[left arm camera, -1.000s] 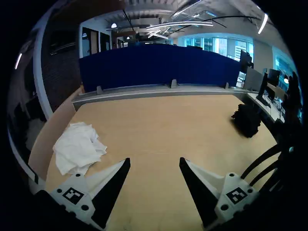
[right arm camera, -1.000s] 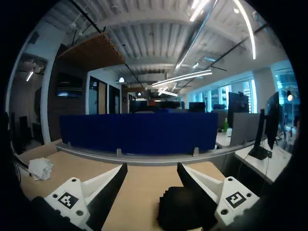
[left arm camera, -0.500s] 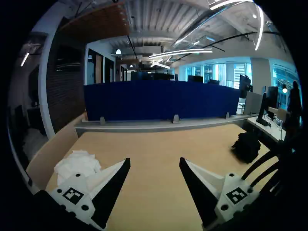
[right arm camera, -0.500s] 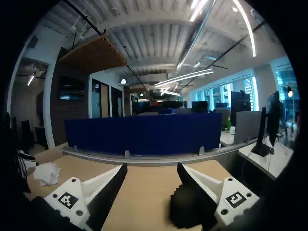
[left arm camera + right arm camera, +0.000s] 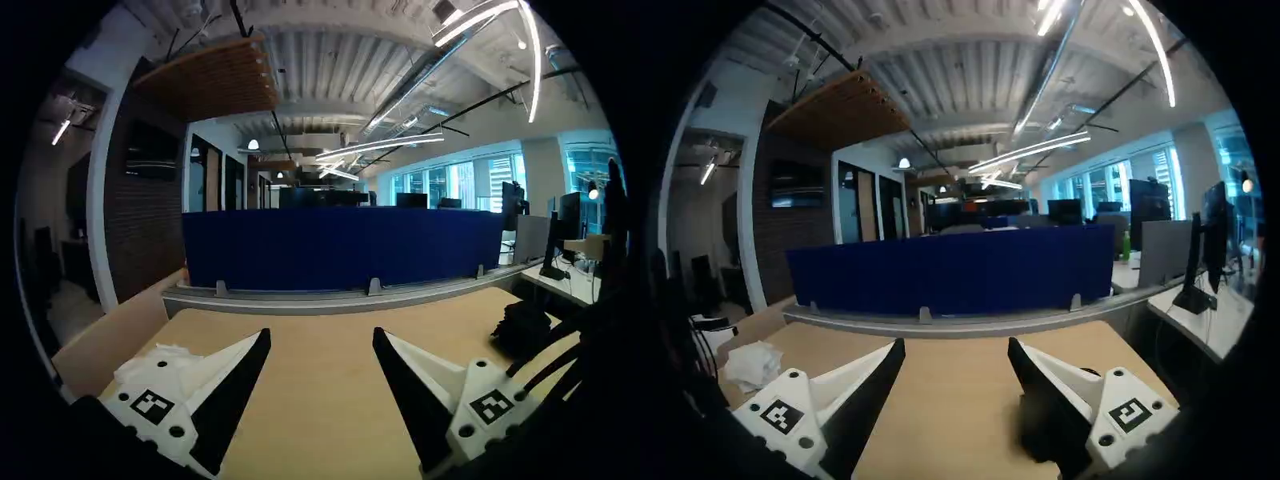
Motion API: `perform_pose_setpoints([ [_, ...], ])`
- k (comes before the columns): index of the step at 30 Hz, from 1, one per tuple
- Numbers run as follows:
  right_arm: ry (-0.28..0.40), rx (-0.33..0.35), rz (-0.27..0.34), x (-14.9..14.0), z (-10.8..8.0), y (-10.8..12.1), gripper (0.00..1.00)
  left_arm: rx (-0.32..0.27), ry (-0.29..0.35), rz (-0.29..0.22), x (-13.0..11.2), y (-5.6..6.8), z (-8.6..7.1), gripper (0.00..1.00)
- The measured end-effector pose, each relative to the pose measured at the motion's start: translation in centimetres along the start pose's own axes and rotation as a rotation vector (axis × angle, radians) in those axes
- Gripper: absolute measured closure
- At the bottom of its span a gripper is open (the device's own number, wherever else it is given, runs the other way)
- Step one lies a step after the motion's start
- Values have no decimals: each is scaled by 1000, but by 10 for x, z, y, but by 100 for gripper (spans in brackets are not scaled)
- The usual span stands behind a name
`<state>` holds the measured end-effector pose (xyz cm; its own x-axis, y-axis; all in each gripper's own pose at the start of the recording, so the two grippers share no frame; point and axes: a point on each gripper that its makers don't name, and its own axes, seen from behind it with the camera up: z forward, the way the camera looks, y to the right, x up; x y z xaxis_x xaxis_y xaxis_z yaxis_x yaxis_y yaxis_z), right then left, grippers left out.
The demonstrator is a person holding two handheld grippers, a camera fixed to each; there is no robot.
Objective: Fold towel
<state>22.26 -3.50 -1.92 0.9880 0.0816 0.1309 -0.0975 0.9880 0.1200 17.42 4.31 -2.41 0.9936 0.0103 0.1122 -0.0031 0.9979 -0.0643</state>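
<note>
A crumpled white towel (image 5: 156, 360) lies at the left side of the tan table (image 5: 320, 352), partly hidden behind my left gripper's left finger. In the right gripper view the same white towel (image 5: 754, 365) sits far left on the table (image 5: 960, 376). My left gripper (image 5: 320, 360) is open above the table, nothing between its fingers. My right gripper (image 5: 956, 368) is open too, held above the table. A dark folded cloth pile (image 5: 522, 326) sits at the table's right; in the right gripper view this dark pile (image 5: 1040, 424) is mostly behind the right finger.
A blue divider panel (image 5: 344, 248) on a grey rail runs along the table's far edge. Monitors (image 5: 1212, 240) and a white desk stand to the right. A black chair back (image 5: 552, 352) shows at the lower right of the left gripper view.
Both cameras have tilted upward: the table takes less of each view and the ceiling more. The white towel has slid down behind the left gripper's finger. Both grippers stay open.
</note>
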Motion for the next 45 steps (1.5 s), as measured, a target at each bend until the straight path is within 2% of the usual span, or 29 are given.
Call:
perform_pose_setpoints([
  [5,-20,14,29,-2,1,-11,0,22,68,15,9,-9,3,6],
  [11,-70,18,-1,-10,7,-21,0,41,129,10,5,-19,8,6],
  [17,-95,9,-37,-12,16,-28,0,61,142,-3,-20,-27,13,6],
  [27,-105,10,-36,-18,30,-43,0,96,155,-7,-66,-49,21,6],
  [38,-129,-7,-79,-43,41,-40,0,118,148,6,-117,-55,29,5],
  [45,-138,-5,-97,-52,44,-44,0,120,141,-16,-144,-59,35,6],
])
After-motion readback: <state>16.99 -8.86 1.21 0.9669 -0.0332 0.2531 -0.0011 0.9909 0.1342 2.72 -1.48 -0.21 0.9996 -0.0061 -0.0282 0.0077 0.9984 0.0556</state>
